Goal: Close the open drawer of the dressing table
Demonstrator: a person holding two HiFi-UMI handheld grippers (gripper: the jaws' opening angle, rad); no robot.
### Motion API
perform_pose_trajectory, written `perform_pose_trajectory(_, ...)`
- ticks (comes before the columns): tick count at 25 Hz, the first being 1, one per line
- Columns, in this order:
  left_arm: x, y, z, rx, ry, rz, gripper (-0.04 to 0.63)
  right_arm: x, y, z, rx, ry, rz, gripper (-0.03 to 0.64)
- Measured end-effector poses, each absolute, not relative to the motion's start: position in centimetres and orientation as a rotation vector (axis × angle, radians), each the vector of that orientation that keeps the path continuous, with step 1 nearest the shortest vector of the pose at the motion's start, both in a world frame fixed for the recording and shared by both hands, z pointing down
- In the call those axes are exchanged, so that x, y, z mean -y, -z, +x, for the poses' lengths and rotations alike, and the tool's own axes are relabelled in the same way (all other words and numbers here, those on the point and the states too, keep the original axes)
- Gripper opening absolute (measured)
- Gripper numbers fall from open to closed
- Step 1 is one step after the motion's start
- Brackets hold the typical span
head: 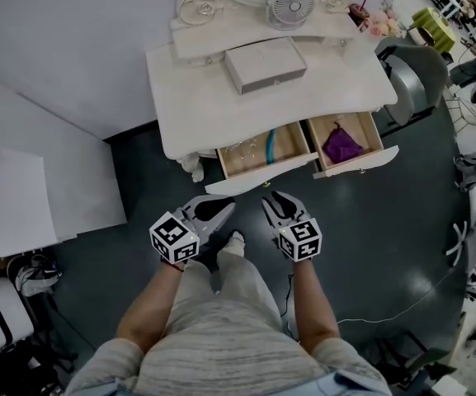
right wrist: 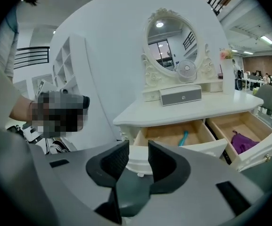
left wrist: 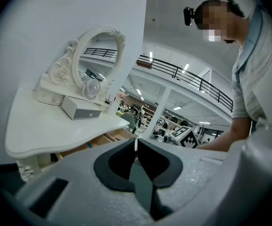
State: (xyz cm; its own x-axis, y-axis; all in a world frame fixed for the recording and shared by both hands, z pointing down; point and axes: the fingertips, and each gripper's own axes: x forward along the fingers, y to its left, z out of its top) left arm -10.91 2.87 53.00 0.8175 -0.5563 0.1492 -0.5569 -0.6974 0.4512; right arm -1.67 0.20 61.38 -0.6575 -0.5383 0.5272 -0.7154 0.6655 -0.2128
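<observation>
Hovering before the open drawers (head: 258,177), right tool (head: 278,201) is gaping empty; left tool (head: 220,208) is sitting pressed together.

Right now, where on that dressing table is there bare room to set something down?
The tabletop is bare left of the grey box, right of it, and along the front edge above the two open drawers. It is crowded at the back, around the fan and mirror base.

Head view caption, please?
Left tongs and right tongs held short of the dressing table, left drawer and right drawer open.
</observation>
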Motion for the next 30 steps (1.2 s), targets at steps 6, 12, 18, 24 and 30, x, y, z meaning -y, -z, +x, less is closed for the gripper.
perform_pose_trajectory(6, -2.0, -54.6, -11.4, 0.833, -0.008, 2.483, 0.029, 0.9, -64.3, -1.6, 2.404, -0.596, 0.979, 0.114)
perform_pose_trajectory(12, -1.9, -55.6, -11.9, 0.836, -0.018, 2.464, 0.029, 2.1, -67.1, -1.3, 2.336, -0.621, 0.998, 0.120)
perform_pose_trajectory(18, -2.6, -56.5, -12.1, 0.841, -0.027, 2.442, 0.029, 2.5, -69.6, -0.7, 2.272, -0.646, 1.005, 0.120)
perform_pose_trajectory(24, -2.3, -57.4, -12.0, 0.845, -0.026, 2.418, 0.029, 3.1, -71.9, -0.4, 2.208, -0.665, 0.992, 0.120)
perform_pose_trajectory(30, -1.7, -58.0, -12.2, 0.849, -0.022, 2.402, 0.029, 3.9, -74.3, -0.2, 2.124, -0.667, 0.969, 0.120)
